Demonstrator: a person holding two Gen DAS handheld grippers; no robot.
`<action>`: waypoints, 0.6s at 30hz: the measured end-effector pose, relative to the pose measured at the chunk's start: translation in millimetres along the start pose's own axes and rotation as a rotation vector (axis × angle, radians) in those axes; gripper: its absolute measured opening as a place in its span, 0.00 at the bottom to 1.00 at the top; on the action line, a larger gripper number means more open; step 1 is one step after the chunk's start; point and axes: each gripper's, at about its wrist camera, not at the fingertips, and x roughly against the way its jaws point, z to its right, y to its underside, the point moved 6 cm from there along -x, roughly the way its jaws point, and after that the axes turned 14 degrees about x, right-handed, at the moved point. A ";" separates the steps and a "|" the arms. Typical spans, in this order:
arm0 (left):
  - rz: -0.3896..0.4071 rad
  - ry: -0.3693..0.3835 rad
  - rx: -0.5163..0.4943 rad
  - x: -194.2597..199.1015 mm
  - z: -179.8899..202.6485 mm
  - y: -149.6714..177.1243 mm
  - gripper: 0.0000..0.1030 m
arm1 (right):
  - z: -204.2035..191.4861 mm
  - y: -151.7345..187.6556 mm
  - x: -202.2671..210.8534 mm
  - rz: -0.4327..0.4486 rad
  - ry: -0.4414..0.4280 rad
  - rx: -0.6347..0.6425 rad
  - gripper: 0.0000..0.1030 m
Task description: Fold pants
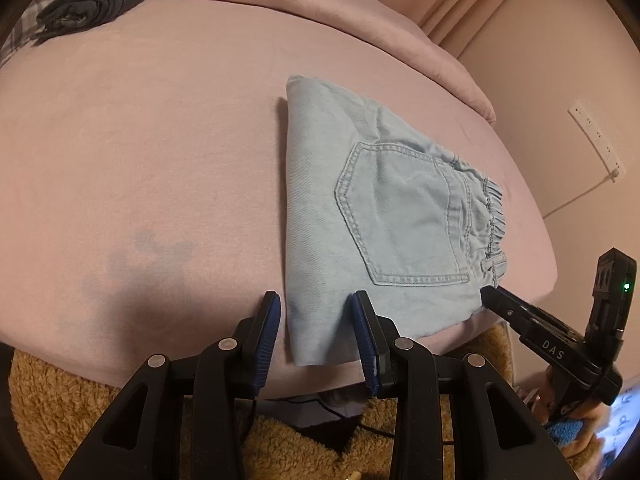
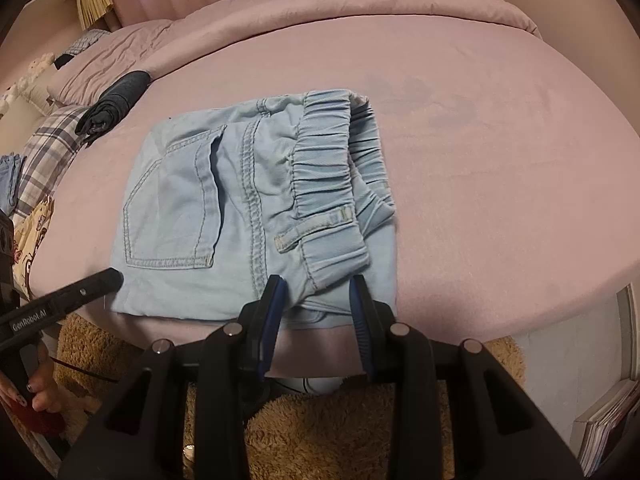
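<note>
Light blue denim pants (image 1: 380,208) lie folded into a compact rectangle on the pink bed sheet (image 1: 140,140), back pocket up and the elastic waistband (image 2: 324,168) to the right. My left gripper (image 1: 316,308) stands open over the near left corner of the pants, one finger just off the cloth's edge, the other above the denim. My right gripper (image 2: 318,292) is also open, its fingers straddling the near waistband corner. Each view shows the other gripper's black tip at the pants' near edge, the right gripper (image 1: 492,294) and the left gripper (image 2: 112,276).
A dark grey rolled garment (image 2: 116,108) lies at the far left of the bed beside a plaid pillow (image 2: 48,140). A folded pink blanket (image 2: 360,4) borders the far side. A brown fluffy rug (image 2: 320,420) covers the floor below the bed's near edge. Magazines (image 2: 612,420) are stacked at the right.
</note>
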 end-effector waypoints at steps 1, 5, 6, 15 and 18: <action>-0.002 0.000 -0.001 1.1 -1.1 -0.2 0.35 | 0.3 0.2 0.3 -0.003 -0.003 0.000 0.31; 0.009 -0.021 -0.012 9.0 -1.5 -3.7 0.35 | 2.5 0.6 5.6 -0.009 -0.012 -0.006 0.33; 0.016 -0.021 -0.013 11.6 -0.8 -5.7 0.35 | 3.0 0.7 7.5 -0.007 -0.016 -0.007 0.34; 0.104 0.012 0.012 30.9 2.9 -44.2 0.67 | 35.5 -17.4 32.6 0.103 -0.032 -0.068 0.79; 0.072 0.059 0.007 20.8 5.7 -56.1 0.67 | 46.9 -26.3 22.9 0.096 -0.081 -0.095 0.80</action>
